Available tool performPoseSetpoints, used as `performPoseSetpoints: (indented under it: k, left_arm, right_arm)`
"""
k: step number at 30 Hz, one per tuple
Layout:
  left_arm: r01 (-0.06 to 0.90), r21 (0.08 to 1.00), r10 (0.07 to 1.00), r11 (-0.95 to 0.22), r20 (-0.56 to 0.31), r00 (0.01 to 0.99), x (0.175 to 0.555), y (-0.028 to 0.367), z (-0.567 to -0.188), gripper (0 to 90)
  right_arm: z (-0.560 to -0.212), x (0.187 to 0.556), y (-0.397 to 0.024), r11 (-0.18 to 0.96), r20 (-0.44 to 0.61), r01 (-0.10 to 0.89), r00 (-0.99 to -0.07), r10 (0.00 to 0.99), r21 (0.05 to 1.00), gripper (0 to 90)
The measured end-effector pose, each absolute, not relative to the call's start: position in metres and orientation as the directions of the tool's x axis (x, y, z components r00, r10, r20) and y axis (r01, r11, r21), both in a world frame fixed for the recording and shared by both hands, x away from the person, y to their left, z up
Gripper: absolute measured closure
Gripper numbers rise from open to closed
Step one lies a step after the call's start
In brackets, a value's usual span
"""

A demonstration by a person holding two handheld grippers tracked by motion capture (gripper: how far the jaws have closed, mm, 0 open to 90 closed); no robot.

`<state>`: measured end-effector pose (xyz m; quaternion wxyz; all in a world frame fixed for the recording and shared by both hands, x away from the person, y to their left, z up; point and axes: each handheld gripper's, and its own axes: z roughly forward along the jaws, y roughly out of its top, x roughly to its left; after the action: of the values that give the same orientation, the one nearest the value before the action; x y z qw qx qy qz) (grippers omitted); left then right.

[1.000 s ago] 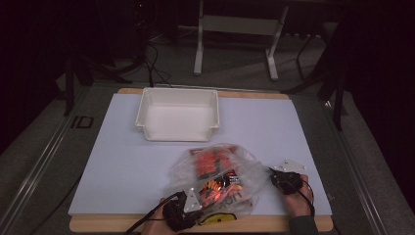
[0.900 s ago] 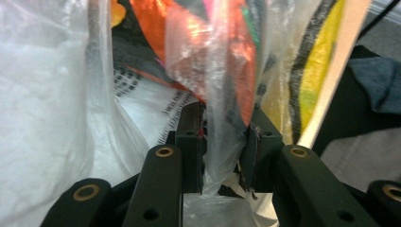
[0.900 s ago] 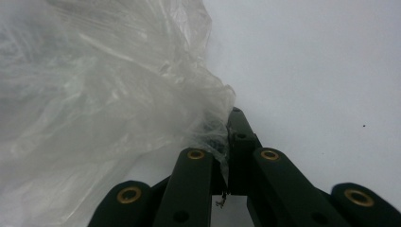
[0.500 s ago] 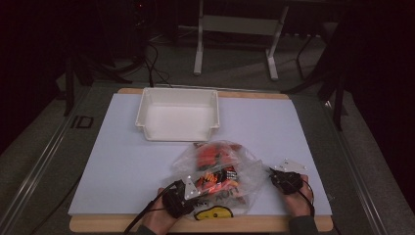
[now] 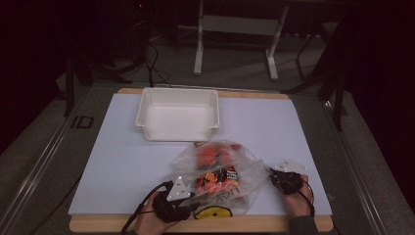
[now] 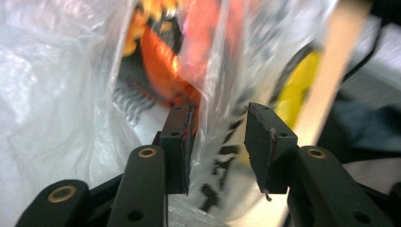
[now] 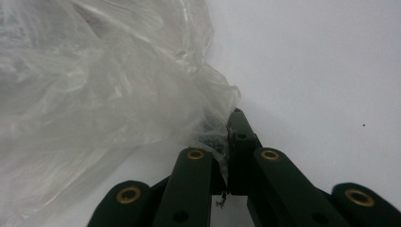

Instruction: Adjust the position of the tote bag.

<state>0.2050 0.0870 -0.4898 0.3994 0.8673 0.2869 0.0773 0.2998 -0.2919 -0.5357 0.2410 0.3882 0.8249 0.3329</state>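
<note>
A clear plastic bag (image 5: 218,174) with orange snack packets (image 5: 211,155) inside lies on the white mat (image 5: 112,156), near the front edge of the table, between the two grippers.

The right gripper (image 7: 228,142) is at the right edge of the bag. Its jaws are closed together, and a thin fold of the bag's plastic is pinched between them. The rest of the bag spreads away to the left of the jaws in the right gripper view.

The left gripper (image 6: 217,137) is at the front left corner of the bag, close to a yellow round print (image 5: 214,213) on the plastic. Its jaws have just been opening and now stand moderately apart. The bag film, with black letters on it, hangs in the gap between them. The left pad (image 6: 182,142) lies against the plastic just below an orange packet; the right pad (image 6: 260,142) seems to stand free of it.

A white tray (image 5: 178,115) stands further back on the mat, apart from the bag.
</note>
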Motion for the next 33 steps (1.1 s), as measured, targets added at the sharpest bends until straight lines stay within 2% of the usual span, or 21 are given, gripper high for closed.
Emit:
performPoseSetpoints:
  k: [17, 19, 21, 25, 26, 33]
  left_arm:
    - [0.358, 0.807, 0.553, -0.470, -0.047, 0.832, 0.224, 0.066, -0.451, 60.6]
    - [0.337, 0.801, 0.578, -0.495, 0.015, 0.816, 0.231, 0.056, -0.447, 69.2]
    - [0.335, 0.797, 0.584, -0.503, 0.028, 0.812, 0.236, 0.050, -0.448, 75.3]
    - [0.364, 0.751, 0.618, -0.551, 0.074, 0.783, 0.249, 0.036, -0.462, 77.7]
    - [0.380, 0.743, 0.631, -0.551, 0.073, 0.772, 0.251, 0.034, -0.466, 77.3]
    - [0.452, 0.725, 0.675, -0.520, 0.025, 0.737, 0.252, 0.036, -0.479, 56.5]
  right_arm:
    - [-0.536, 0.300, -0.292, 0.474, -0.135, 0.483, -0.582, 0.802, 0.737, 88.3]
    - [-0.536, 0.300, -0.292, 0.470, -0.132, 0.483, -0.580, 0.804, 0.739, 88.3]
    - [-0.536, 0.300, -0.292, 0.468, -0.130, 0.483, -0.579, 0.805, 0.740, 88.3]
    - [-0.536, 0.299, -0.293, 0.467, -0.130, 0.482, -0.580, 0.804, 0.742, 88.3]
    - [-0.536, 0.299, -0.293, 0.466, -0.129, 0.482, -0.579, 0.805, 0.742, 88.3]
    - [-0.537, 0.299, -0.293, 0.465, -0.128, 0.482, -0.580, 0.804, 0.743, 88.3]
